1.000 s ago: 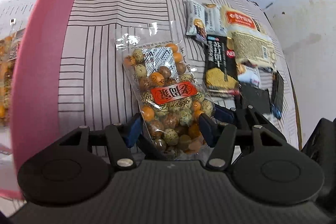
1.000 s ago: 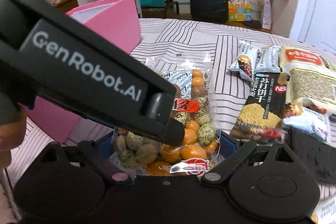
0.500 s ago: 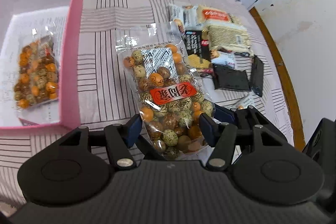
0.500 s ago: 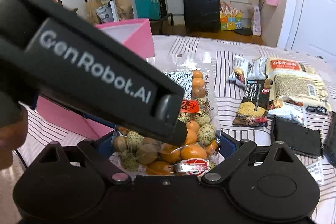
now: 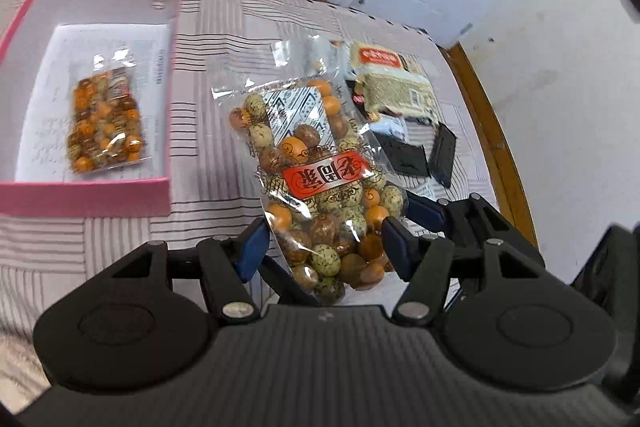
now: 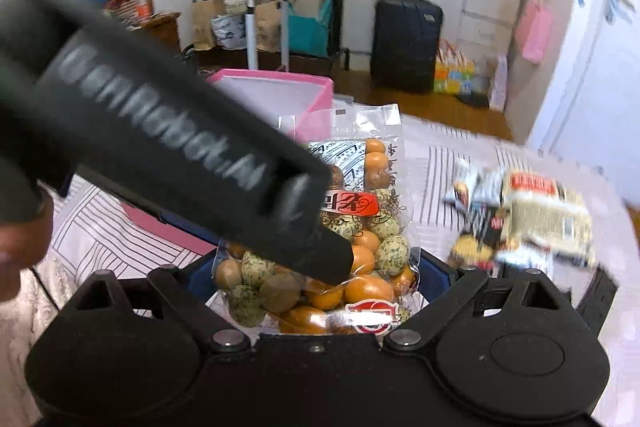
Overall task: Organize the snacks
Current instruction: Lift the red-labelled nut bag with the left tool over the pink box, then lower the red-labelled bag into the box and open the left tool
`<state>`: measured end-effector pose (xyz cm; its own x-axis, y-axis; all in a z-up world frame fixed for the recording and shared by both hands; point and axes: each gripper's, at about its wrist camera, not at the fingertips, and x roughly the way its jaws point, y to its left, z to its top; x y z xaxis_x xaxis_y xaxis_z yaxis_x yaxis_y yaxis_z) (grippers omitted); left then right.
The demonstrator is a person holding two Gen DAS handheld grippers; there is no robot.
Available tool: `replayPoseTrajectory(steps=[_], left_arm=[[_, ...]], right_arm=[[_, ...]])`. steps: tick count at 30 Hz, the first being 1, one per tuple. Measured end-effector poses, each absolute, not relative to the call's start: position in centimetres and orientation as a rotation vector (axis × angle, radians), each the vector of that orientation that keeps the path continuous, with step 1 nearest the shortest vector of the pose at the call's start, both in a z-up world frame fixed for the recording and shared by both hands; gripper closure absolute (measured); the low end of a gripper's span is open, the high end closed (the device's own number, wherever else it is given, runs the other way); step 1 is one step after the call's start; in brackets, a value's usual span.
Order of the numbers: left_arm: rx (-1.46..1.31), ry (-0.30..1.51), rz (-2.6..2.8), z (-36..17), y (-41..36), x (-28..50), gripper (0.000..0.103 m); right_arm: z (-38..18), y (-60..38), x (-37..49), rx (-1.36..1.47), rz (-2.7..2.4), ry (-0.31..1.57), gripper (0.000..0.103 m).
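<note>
Between blue pads of left gripper (image 5: 322, 241): clear crinkly bag of coated nuts (image 5: 316, 183), round, orange, brown and speckled green, red label; jaws part-open, clamped on bag's lower end. Right gripper (image 6: 316, 277) clasps same bag from beside it, bag raised off striped tablecloth (image 5: 224, 23). Ahead-left: pink cardboard box (image 5: 170, 75), matching bag (image 5: 104, 123) flat inside. Ahead-right: heap of snack packets (image 5: 394, 87).

2 nut bags (image 5: 320, 187); 1 pink box (image 5: 84, 201); 2 hand-held grippers (image 5: 322, 239).
</note>
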<state>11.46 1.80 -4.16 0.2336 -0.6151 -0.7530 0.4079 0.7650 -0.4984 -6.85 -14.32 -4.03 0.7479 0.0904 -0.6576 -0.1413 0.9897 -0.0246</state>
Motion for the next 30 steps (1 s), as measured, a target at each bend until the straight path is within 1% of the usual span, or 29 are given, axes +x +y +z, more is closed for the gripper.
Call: replayPoseTrajectory(steps=[7, 13, 16, 22, 30], left_arm=[[-0.236, 1.098, -0.631, -2.3, 5.5, 12.8, 0.043], [-0.223, 1.061, -0.608, -0.9, 8.8, 16.6, 0.043], [-0.257, 1.1, -0.59, -1.7, 10.3, 19.4, 0.043], [-0.237, 1.156, -0.51, -4.0, 12.2, 23.6, 0.043], [-0.308, 1.304, -0.463, -9.4, 15.5, 28.5, 0.042]], right_arm=[[-2.7, -11.1, -5.2, -0.123, 0.182, 0.655, 0.005], [-1.8, -9.3, -0.7, -0.121, 0.267, 0.628, 0.005], [-2.2, -8.8, 2.3, -0.127, 0.321, 0.666, 0.004], [-4.0, -6.7, 7.1, -0.092, 0.387, 0.725, 0.004], [-7.2, -3.4, 12.4, -0.043, 0.414, 0.858, 0.004]])
